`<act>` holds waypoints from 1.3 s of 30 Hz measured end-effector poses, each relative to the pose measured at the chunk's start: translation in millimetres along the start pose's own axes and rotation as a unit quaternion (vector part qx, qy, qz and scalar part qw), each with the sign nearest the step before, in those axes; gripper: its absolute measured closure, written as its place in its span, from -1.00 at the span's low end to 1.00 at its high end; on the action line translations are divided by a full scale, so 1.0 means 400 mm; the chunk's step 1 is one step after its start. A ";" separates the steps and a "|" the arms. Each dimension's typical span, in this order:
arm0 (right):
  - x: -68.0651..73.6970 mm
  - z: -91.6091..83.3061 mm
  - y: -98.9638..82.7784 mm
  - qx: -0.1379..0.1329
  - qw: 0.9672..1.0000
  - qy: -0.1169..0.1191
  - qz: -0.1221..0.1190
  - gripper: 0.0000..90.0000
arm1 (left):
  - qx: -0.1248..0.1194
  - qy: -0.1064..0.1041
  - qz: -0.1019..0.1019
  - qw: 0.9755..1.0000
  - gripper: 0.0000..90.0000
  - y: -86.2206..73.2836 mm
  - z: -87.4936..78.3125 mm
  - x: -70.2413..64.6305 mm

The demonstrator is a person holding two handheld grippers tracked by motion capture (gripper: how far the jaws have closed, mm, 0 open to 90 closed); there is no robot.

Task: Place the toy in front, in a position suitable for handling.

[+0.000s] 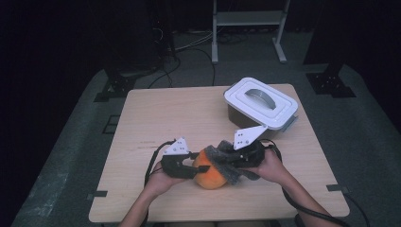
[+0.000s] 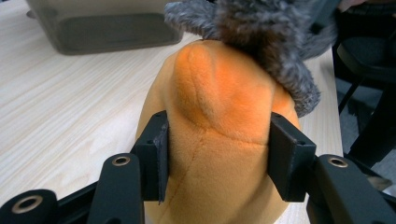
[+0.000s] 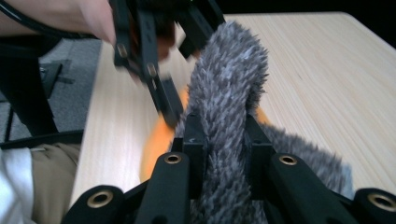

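Note:
An orange plush toy [image 1: 210, 174] sits on the wooden table [image 1: 156, 113] near its front edge. A grey furry cover [image 1: 227, 160] drapes over the toy's top and right side. My left gripper [image 1: 188, 166] comes in from the left and is shut on the orange plush toy [image 2: 219, 140], its pads [image 2: 161, 158] pressing both flanks. My right gripper [image 1: 239, 158] comes from the right and is shut on a fold of the grey furry cover [image 3: 229, 102], the fabric pinched between its jaws. The left gripper's fingers [image 3: 154, 70] show blurred beyond the fur.
A white-lidded plastic box [image 1: 261, 103] with a grey handle stands at the table's back right. Its dark base [image 2: 102, 28] shows in the left gripper view. Bare tabletop lies left and behind the toy. Stands and cables occupy the dark floor beyond.

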State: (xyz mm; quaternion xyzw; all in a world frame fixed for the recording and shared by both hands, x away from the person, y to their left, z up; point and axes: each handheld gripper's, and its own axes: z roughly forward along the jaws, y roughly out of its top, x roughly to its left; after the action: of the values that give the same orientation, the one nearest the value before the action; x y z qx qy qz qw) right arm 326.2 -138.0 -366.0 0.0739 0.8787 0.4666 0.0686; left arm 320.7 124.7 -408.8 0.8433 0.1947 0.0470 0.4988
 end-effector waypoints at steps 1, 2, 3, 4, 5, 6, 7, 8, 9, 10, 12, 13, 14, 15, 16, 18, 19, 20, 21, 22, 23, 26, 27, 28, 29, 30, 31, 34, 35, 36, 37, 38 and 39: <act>-0.006 -0.003 -0.012 0.004 1.000 -0.002 0.004 0.67 | 0.000 -0.001 -0.002 1.000 0.05 -0.001 -0.002 0.005; -0.012 -0.008 -0.027 0.007 1.000 -0.002 0.012 0.67 | 0.003 -0.004 -0.003 1.000 0.04 -0.002 -0.003 0.008; -0.023 -0.014 -0.049 0.015 1.000 -0.002 0.024 0.67 | 0.003 -0.004 0.000 1.000 0.03 -0.001 -0.001 0.008; -0.036 -0.025 -0.074 0.018 0.999 -0.001 0.045 0.68 | 0.004 -0.006 0.003 1.000 0.03 0.003 0.005 0.003; -0.037 -0.032 -0.078 0.018 0.999 -0.001 0.051 0.68 | 0.005 -0.007 0.010 1.000 0.03 0.006 0.009 -0.001; -0.035 -0.039 -0.074 0.017 0.999 -0.001 0.049 0.68 | 0.008 -0.008 0.019 1.000 0.03 0.009 0.012 -0.006; -0.032 -0.045 -0.066 0.012 0.999 -0.001 0.046 0.68 | 0.008 -0.012 0.030 0.999 0.03 0.010 0.014 -0.011; -0.032 -0.045 -0.066 0.012 0.999 -0.001 0.046 0.68 | 0.008 -0.012 0.030 0.999 0.03 0.010 0.014 -0.011; -0.032 -0.050 -0.056 -0.003 0.999 0.002 0.045 0.68 | 0.009 -0.018 0.043 0.999 0.03 0.011 0.017 -0.019; -0.036 -0.057 -0.037 -0.021 0.998 0.007 0.052 0.68 | 0.014 -0.021 0.065 0.998 0.01 0.013 0.019 -0.031; -0.038 -0.053 -0.032 -0.017 0.999 0.007 0.050 0.68 | 0.016 -0.021 0.069 0.997 -0.03 0.013 0.017 -0.032; -0.039 -0.036 -0.038 -0.007 0.999 0.013 0.051 0.68 | 0.018 -0.027 0.067 0.997 -0.09 0.008 0.013 -0.029; -0.037 -0.027 -0.045 -0.006 0.998 0.018 0.056 0.68 | 0.018 -0.027 0.067 0.997 -0.16 0.008 0.013 -0.029; -0.034 -0.021 -0.052 -0.008 0.998 0.023 0.060 0.68 | 0.015 -0.039 0.061 0.997 -0.24 0.003 0.011 -0.029; -0.034 -0.021 -0.052 -0.008 0.998 0.023 0.060 0.68 | 0.015 -0.039 0.061 0.997 -0.35 0.003 0.011 -0.029; -0.022 -0.015 -0.068 -0.001 0.998 0.032 0.060 0.68 | 0.005 -0.053 0.041 0.998 -0.44 0.003 0.010 -0.028; -0.022 -0.015 -0.068 -0.001 0.998 0.032 0.060 0.68 | 0.005 -0.053 0.041 0.998 -0.44 0.003 0.010 -0.028; -0.015 -0.021 -0.075 0.003 0.997 0.041 0.059 0.68 | 0.003 -0.063 0.042 0.997 -0.37 0.002 0.009 -0.028; -0.015 -0.021 -0.075 0.003 0.997 0.041 0.059 0.68 | 0.003 -0.069 0.050 0.996 -0.37 0.002 0.009 -0.033; -0.005 -0.030 -0.074 0.014 0.997 0.051 0.054 0.67 | 0.007 -0.071 0.074 0.995 -0.16 0.002 0.014 -0.048; -0.005 -0.030 -0.074 0.014 0.997 0.051 0.054 0.67 | 0.007 -0.071 0.074 0.995 -0.10 0.002 0.014 -0.048; 0.019 -0.043 -0.040 0.001 0.998 0.050 0.026 0.67 | 0.015 -0.073 0.111 0.991 0.06 0.006 0.024 -0.071; 0.024 -0.041 -0.030 -0.005 0.998 0.054 0.023 0.67 | 0.015 -0.073 0.111 0.991 0.07 0.006 0.024 -0.071; 0.030 -0.035 -0.021 0.000 0.998 0.055 0.014 0.67 | 0.024 -0.070 0.127 0.989 0.07 0.007 0.025 -0.079; 0.030 -0.035 -0.021 0.000 0.998 0.055 0.014 0.67 | 0.024 -0.070 0.127 0.989 0.08 0.007 0.025 -0.079; 0.030 -0.024 -0.020 0.006 0.998 0.061 0.011 0.67 | 0.024 -0.069 0.130 0.989 0.09 0.002 0.019 -0.077; 0.030 -0.024 -0.020 0.006 0.998 0.061 0.011 0.67 | 0.024 -0.069 0.130 0.989 0.10 0.002 0.019 -0.077; 0.008 -0.029 -0.050 0.014 0.998 0.058 0.029 0.67 | 0.021 -0.073 0.125 0.989 0.10 -0.002 0.017 -0.075; 0.008 -0.032 -0.056 0.018 0.998 0.053 0.029 0.67 | 0.021 -0.073 0.125 0.989 0.10 -0.002 0.017 -0.075; 0.007 -0.037 -0.062 0.027 0.998 0.046 0.028 0.67 | 0.025 -0.076 0.137 0.987 0.10 0.003 0.022 -0.082; 0.007 -0.037 -0.062 0.027 0.998 0.046 0.028 0.67 | 0.025 -0.076 0.137 0.987 0.10 0.003 0.022 -0.082; 0.004 -0.049 -0.071 0.039 0.998 0.035 0.028 0.67 | 0.025 -0.077 0.141 0.987 0.09 0.007 0.028 -0.087; 0.004 -0.049 -0.071 0.039 0.998 0.035 0.028 0.67 | 0.025 -0.077 0.141 0.987 0.09 0.007 0.028 -0.087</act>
State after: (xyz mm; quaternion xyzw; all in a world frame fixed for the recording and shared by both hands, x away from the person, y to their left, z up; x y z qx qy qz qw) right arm 319.1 -169.3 -378.7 0.0853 0.8958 0.4357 0.0218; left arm 292.5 101.2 -407.9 0.8758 0.0353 0.0468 0.4791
